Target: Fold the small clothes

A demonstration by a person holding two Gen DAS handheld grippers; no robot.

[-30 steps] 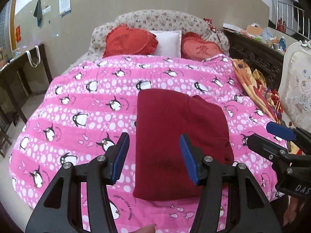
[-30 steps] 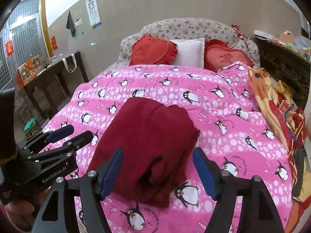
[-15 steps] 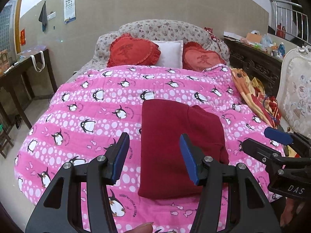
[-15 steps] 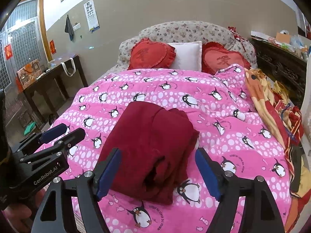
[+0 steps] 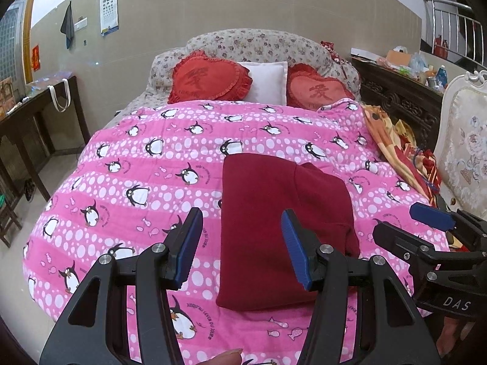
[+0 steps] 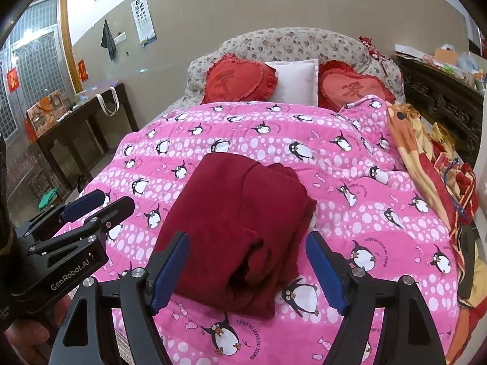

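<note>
A dark red garment (image 5: 274,213) lies folded in a rectangle on the pink penguin quilt (image 5: 137,167); it also shows in the right wrist view (image 6: 237,213), its thick folded edges at the near right. My left gripper (image 5: 242,248) is open and empty, held above the garment's near left part. My right gripper (image 6: 248,270) is open and empty, above the garment's near edge. Each gripper shows in the other's view: the right one (image 5: 426,228) at the right, the left one (image 6: 91,206) at the left.
Two red heart cushions (image 5: 210,79) and a white pillow (image 5: 268,82) lean on the floral headboard. An orange patterned blanket (image 5: 395,146) lies along the bed's right side. A dark table (image 5: 36,109) stands left, a carved cabinet (image 5: 401,97) and white chair (image 5: 465,140) right.
Both grippers have drawn back and up from the garment, so more of the bed and room shows. The folded garment has not moved. Both stay open.
</note>
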